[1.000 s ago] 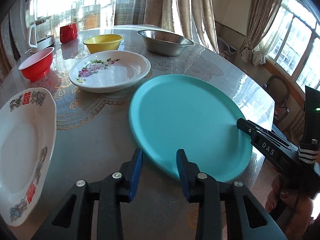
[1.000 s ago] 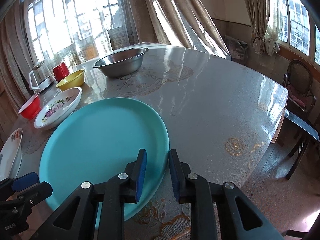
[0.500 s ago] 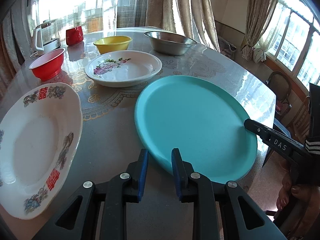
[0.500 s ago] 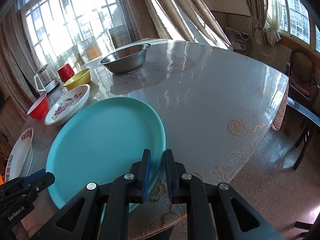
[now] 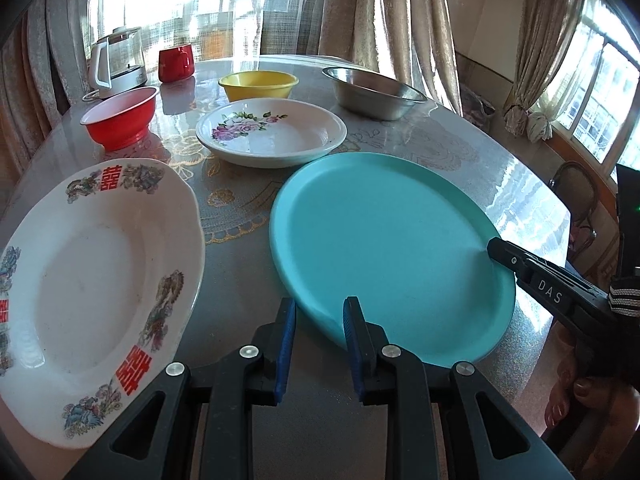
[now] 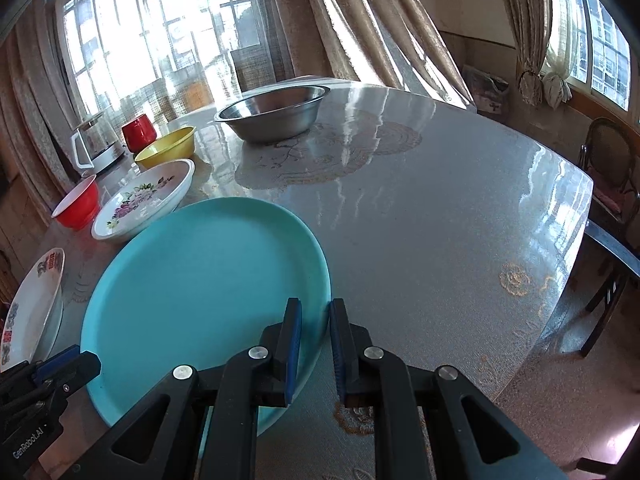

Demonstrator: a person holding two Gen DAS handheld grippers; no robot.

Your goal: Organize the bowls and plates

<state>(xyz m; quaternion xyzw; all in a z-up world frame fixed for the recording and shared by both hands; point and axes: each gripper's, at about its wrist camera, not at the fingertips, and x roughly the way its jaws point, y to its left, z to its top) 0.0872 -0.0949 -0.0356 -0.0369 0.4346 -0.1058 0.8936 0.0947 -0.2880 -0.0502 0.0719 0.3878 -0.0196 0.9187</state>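
- Left gripper [image 5: 319, 322]: jaws straddle the near-left rim of the teal plate [image 5: 392, 248], one finger on each side of the edge. A gap shows on both sides, so it is not clamped; jaws part-open.
- Right gripper [image 6: 314, 326]: jaws straddle the plate's near-right rim, narrow gap, rim edge between the pads. Contact is not clear, so grip state cannot be told.
- The teal plate lies flat on the table [image 6: 440, 220], near edge, with both grippers at opposite sides of it.
- White plate with red characters [image 5: 92, 280]: left of the teal plate, apart from it.
- Floral plate [image 5: 272, 132]: farther back, just beside the teal plate's far rim.
- Red bowl [image 5: 120, 118], yellow bowl [image 5: 259, 84] and steel bowl [image 5: 374, 92]: spread along the far side.
- Kettle [image 5: 116, 60] and red mug [image 5: 175, 62]: far left.
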